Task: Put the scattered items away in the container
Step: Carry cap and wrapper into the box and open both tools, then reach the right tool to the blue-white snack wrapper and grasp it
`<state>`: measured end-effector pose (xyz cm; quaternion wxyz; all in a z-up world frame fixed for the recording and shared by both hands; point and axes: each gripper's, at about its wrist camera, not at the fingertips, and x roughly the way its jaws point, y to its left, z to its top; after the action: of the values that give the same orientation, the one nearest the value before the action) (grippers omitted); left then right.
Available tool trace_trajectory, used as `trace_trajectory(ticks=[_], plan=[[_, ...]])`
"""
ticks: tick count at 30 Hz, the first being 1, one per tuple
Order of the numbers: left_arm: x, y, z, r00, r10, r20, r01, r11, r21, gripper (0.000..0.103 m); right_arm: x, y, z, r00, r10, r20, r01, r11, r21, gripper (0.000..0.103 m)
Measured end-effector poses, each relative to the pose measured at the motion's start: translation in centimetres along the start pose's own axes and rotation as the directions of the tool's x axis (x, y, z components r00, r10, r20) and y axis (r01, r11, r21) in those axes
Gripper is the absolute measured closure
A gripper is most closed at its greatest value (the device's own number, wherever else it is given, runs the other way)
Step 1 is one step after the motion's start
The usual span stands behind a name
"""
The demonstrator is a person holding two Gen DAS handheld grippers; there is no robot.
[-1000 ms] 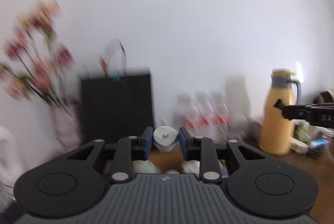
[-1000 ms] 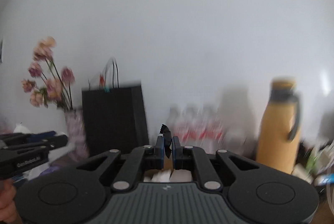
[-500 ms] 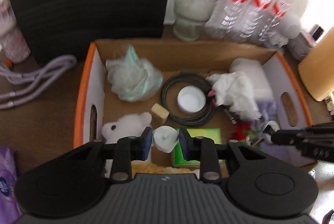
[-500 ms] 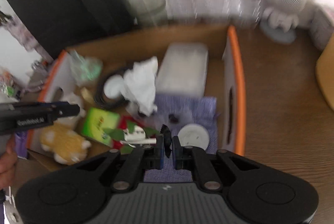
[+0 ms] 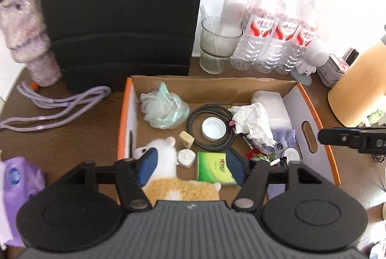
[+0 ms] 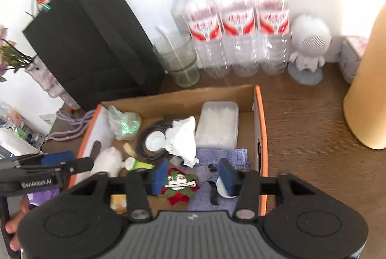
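An orange-edged cardboard box [image 5: 311, 111] holds many items. My left gripper [image 5: 190, 163] is open above its near left part. A small white cap-like piece [image 5: 185, 157] lies in the box between its fingers, beside a white and tan plush toy [image 5: 166, 160] and a green packet [image 5: 213, 168]. My right gripper [image 6: 194, 173] is open above the box's near right part [image 6: 261, 128]. Below it lie a small black clip [image 6: 213, 195] on a purple cloth [image 6: 210, 155], and a red and green flower clip [image 6: 179, 186].
A black paper bag [image 5: 120, 12], a glass [image 5: 217, 44], water bottles [image 5: 272, 39] and a yellow jug [image 5: 359, 87] stand behind and right of the box. A purple cord [image 5: 55, 107] and a purple pack [image 5: 17, 189] lie on the table at left.
Both grippers tilted down from facing the wall to above the box. The left let go of the white piece, the right let go of the black clip; both now lie in the box.
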<state>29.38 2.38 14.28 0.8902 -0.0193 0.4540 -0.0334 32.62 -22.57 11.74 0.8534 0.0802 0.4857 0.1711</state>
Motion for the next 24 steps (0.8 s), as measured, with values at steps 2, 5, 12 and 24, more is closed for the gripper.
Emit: trace_trajectory(ticks=[2,5,12,24], plan=[[-2.3,-0.4,-2.3,0.985,0.076,0.157,-0.075,0.997,-0.012,0.02,-1.7,1.0,-1.1,0.998,-0.014,0.065,0.016,0.999,-0.028,0.046],[-5.4,-1.4,-8.3,0.856,0.16,0.492,-0.171,0.985,-0.022,0.009,-4.3,2.7,-4.7,0.958,-0.012,0.288,0.045,0.993,-0.106,0.039],[-7.2,-4.3,-16.2,0.733,0.164,0.66,-0.265,0.963,0.055,0.004,-3.1,6.0,-13.7,0.771,-0.01,0.637,0.262,0.916,-0.303,0.02],[-11.9,-4.4,-24.1,0.74,0.095,0.666,-0.151,0.988,0.026,0.0,-9.2,6.6,-22.1,0.732,-0.016,0.681,0.238,0.943,-0.233,0.018]])
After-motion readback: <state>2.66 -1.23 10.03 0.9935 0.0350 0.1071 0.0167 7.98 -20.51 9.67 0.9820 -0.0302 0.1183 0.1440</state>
